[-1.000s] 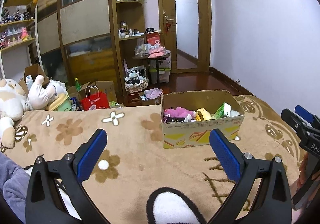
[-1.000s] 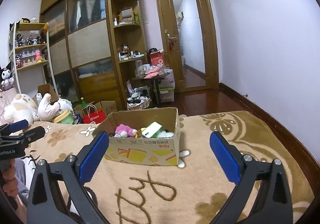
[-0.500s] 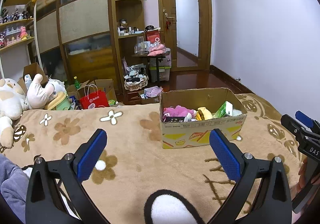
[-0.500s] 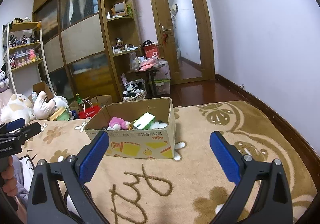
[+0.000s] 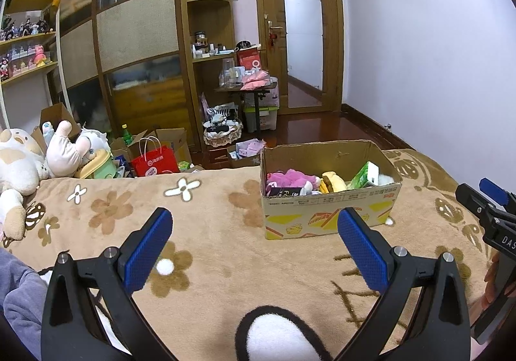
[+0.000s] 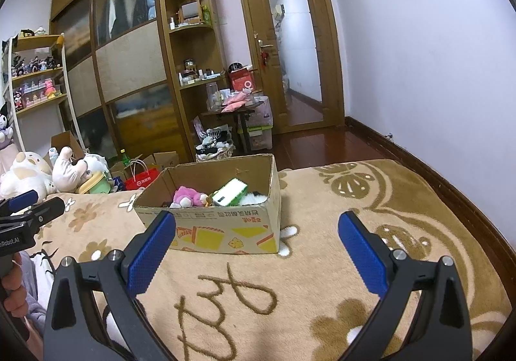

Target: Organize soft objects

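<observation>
A cardboard box (image 5: 329, 211) stands on the tan blanket (image 5: 209, 232). It holds a pink plush (image 5: 290, 179), a yellow soft toy (image 5: 333, 182), a green-and-white pack (image 5: 366, 174) and something white. The box also shows in the right wrist view (image 6: 225, 229) with the pink plush (image 6: 187, 195) and the green pack (image 6: 229, 193). My left gripper (image 5: 254, 248) is open and empty, short of the box. My right gripper (image 6: 254, 248) is open and empty, near the box's front right corner. A black-and-white plush (image 5: 277, 338) lies just below the left gripper.
Large plush toys (image 5: 38, 161) lie at the blanket's far left edge. A red paper bag (image 5: 154, 162) and cardboard boxes stand on the floor beyond. A wardrobe, shelves and a small table (image 5: 248, 93) line the far wall. The bed's right edge drops to wood floor (image 6: 322, 141).
Both grippers have stayed open. The right gripper's view has drawn a little nearer the box and turned slightly left. The left gripper's view has tilted up slightly.
</observation>
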### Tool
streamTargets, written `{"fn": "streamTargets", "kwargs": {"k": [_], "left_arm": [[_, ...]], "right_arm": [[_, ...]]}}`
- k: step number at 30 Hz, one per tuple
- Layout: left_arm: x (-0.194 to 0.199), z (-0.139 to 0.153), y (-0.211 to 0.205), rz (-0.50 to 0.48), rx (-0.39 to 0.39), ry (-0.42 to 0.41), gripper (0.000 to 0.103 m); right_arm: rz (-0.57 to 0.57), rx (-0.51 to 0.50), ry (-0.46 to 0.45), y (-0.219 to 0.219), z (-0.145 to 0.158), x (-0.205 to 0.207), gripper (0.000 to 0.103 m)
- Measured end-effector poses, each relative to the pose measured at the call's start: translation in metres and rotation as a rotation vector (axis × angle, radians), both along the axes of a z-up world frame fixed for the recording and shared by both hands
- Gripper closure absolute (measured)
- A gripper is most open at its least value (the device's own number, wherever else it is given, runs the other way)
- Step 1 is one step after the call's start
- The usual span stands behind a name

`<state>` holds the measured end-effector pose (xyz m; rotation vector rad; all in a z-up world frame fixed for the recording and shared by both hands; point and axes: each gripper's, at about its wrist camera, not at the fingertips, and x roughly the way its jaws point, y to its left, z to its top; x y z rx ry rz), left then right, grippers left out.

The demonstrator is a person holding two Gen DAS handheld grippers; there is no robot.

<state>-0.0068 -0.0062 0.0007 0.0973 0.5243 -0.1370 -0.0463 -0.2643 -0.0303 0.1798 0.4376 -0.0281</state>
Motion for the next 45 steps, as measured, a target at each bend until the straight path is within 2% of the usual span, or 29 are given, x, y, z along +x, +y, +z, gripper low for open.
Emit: {"fn": "streamTargets", "kwargs": {"k": [45], "left_arm": [[-0.004, -0.007, 0.005, -0.01, 0.023, -0.012, 0.002]], "right_arm": [[-0.009, 0.008, 0.007, -0.005, -0.011, -0.007, 0.0]]}}
